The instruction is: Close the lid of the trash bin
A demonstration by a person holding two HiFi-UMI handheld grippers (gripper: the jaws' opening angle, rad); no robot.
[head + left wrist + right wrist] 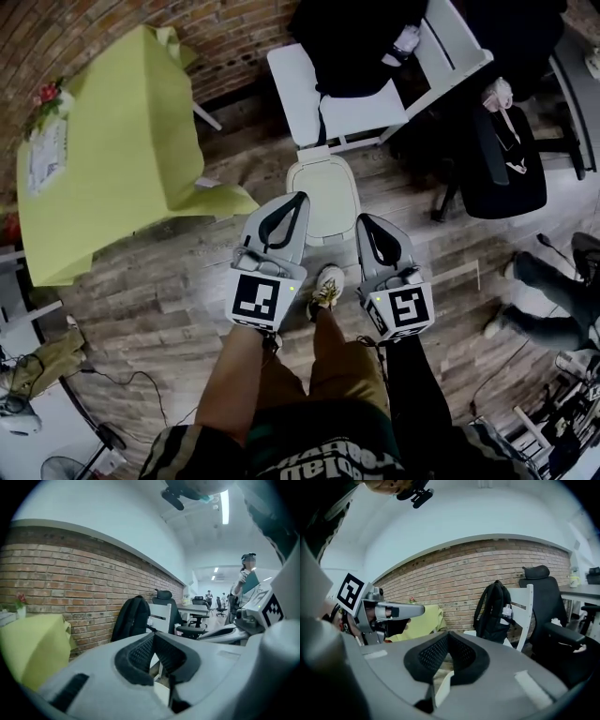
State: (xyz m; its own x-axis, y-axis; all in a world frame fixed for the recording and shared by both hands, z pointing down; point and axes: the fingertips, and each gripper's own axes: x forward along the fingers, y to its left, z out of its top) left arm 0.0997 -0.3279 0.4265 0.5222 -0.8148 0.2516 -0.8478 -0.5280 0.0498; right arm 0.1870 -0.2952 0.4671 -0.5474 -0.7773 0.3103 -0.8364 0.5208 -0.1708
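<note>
Trash bin (324, 228) sits on the wooden floor at frame centre, just below the white chair (309, 94), with both tools' tips at its near edge. Its cream lid (322, 183) looks like light, stiff plastic on a hinge; I'd push its free edge, no clamp needed. Contents aren't visible. Left hand-held gripper (301, 198) and right hand-held gripper (362, 219): jaws together, holding nothing.

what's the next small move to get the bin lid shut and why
Probably ease the left tool forward onto the bin lid and press it down. Both it and the right tool hover just short of the lid, jaws together, empty; the lid's pale edge seems raised ahead of them.
</note>
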